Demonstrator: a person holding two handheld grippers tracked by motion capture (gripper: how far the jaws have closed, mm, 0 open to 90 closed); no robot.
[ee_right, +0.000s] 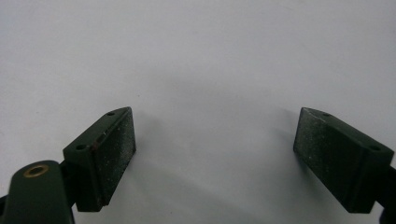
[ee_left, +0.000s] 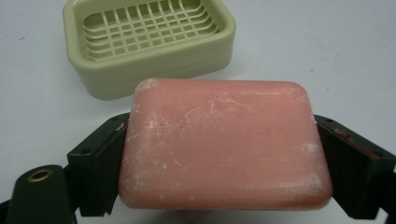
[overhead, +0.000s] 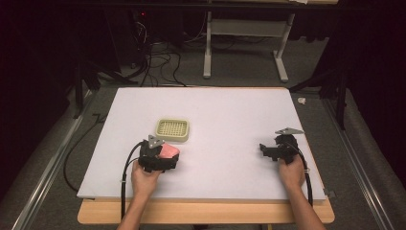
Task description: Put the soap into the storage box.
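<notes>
no writing or brand mark could be read on anything. the left tool was clamped on a pink bar of soap, one black jaw pressed against each short side of it. the bar was a rounded rectangle, smooth and waxy, with whitish scuffs and dusty patches across its top face and corners. in the high view it showed as a pink patch at the front of the left tool, low over the left half of the white surface.

just beyond the bar sat a pale green soap dish, plastic, rectangular with rounded corners and a thick rim, its inner floor an open grid of thin ribs. the dish was near the bar but apart from it, and it held nothing.

the right tool stood with its jaws spread wide and nothing between them, their flat dark pads speckled with pale dust. it hung over the right part of the surface, near the right edge. the wide middle of the white sheet lay bare between the two tools.
</notes>
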